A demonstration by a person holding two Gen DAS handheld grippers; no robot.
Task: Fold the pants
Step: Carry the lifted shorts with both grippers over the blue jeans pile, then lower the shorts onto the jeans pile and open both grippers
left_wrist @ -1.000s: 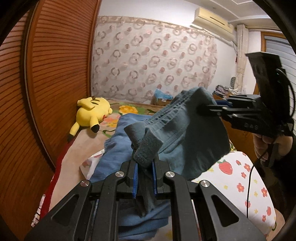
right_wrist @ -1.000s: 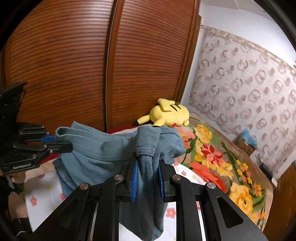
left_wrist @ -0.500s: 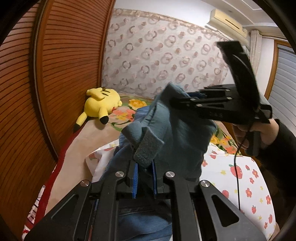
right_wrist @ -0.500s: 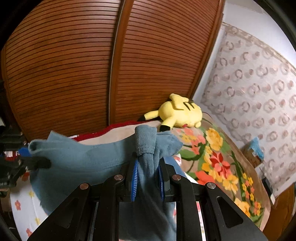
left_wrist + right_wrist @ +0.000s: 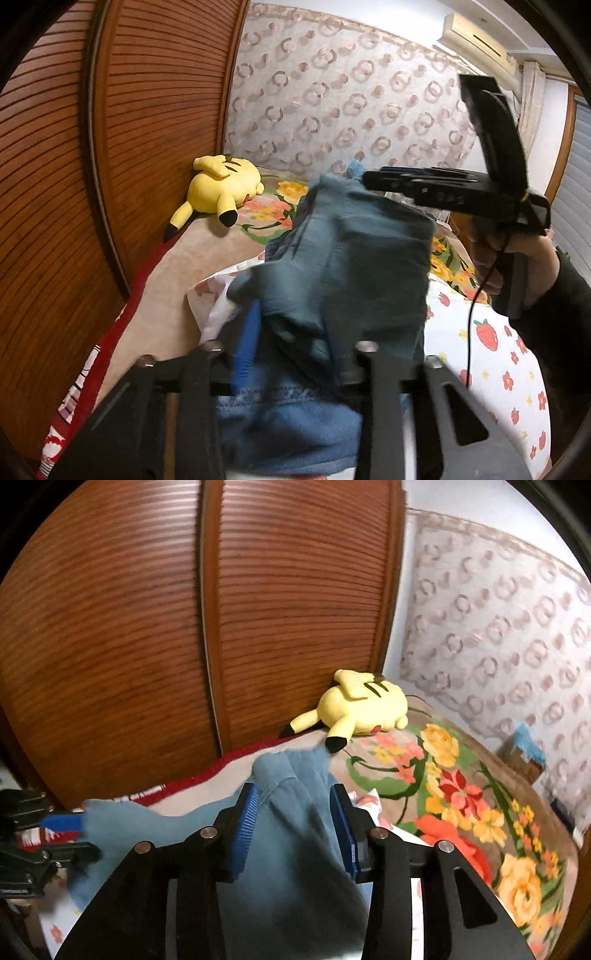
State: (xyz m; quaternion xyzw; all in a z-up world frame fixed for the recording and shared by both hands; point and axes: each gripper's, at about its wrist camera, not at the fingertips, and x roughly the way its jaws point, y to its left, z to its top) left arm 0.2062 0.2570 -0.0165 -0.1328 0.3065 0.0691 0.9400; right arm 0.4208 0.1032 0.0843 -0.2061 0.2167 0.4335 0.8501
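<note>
Between the parted blue pads of the right gripper (image 5: pixel 295 827), a bunched fold of the soft grey-blue cotton pants (image 5: pixel 291 812) stands loose; the jaws have just been opening, with the cloth between them but a gap showing on either side of it. To this claw's left the fabric stretches across to the left gripper (image 5: pixel 70 836), whose fingers also stand apart around the pants' edge. From the left gripper (image 5: pixel 295 343) itself, its jaws have likewise just been opening: the one blue pad (image 5: pixel 245 347) in view sits clear of the blurred cloth that drapes over and ahead of it. Below that claw lies a darker blue denim garment (image 5: pixel 288 421). Ahead, a yellow plush toy (image 5: pixel 360 707) rests on the floral blanket (image 5: pixel 461 794) against the brown slatted wooden doors (image 5: pixel 147 627).
</note>
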